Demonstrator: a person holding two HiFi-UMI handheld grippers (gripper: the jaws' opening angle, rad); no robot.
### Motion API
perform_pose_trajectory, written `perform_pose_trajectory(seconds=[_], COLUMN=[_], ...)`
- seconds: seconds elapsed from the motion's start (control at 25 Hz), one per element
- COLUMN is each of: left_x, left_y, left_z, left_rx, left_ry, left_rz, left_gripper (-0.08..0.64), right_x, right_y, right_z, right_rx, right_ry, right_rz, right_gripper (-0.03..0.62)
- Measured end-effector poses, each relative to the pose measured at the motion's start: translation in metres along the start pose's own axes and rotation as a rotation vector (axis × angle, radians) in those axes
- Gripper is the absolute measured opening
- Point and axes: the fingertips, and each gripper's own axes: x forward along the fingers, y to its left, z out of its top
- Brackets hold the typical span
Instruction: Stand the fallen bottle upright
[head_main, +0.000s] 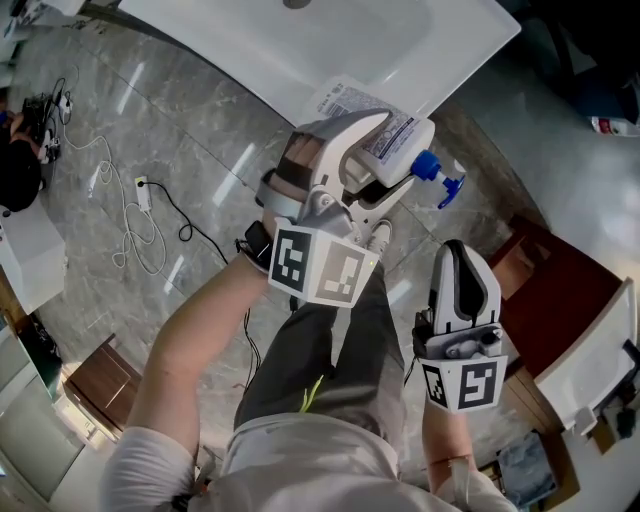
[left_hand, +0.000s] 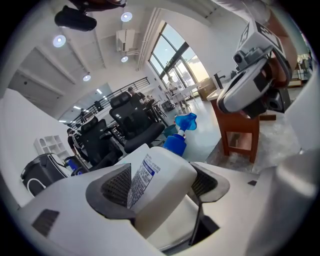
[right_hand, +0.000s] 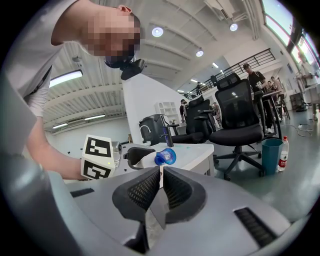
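left gripper view: white plastic spray bottle with blue trigger head (left_hand: 167, 170) pinched across its body by the left gripper (left_hand: 161, 186).
bottle tilted at the white desk (head_main: 250, 40) edge; right gripper (right_hand: 161, 187) pressed together, empty.

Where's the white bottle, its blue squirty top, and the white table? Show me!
white bottle (left_hand: 167, 182): left gripper view, on its plain white side.
blue squirty top (left_hand: 186, 121): left gripper view, on the blue spray head.
white table (head_main: 250, 35): head view, on its bare top.
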Motion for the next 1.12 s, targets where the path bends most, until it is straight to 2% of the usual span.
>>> perform_pose_trajectory(seconds=[0.36, 0.6, 0.96, 1.12], left_x=[-0.008, -0.012, -0.019, -0.025], left_y=[0.003, 0.021, 0.041, 0.060], left_z=[0.010, 0.019, 0.022, 0.011], left_rx=[-0.093, -0.235, -0.349, -0.410], left_ry=[-0.064, -0.130, -0.192, -0.207], left_rz=[0.014, 0.042, 0.082, 0.085], left_gripper=[0.387, 0.383, 0.373, 0.367], right_x=[0.001, 0.003, 0.012, 0.027], right_y=[0.003, 0.002, 0.006, 0.014], right_z=[0.001, 0.006, 0.015, 0.019], right_rx=[-0.006, -0.015, -0.040, -0.051], right_ry=[0.008, 0.010, 0.022, 0.029], right_rz=[0.006, 0.009, 0.026, 0.033], right_gripper=[0.046, 0.046, 0.046, 0.046])
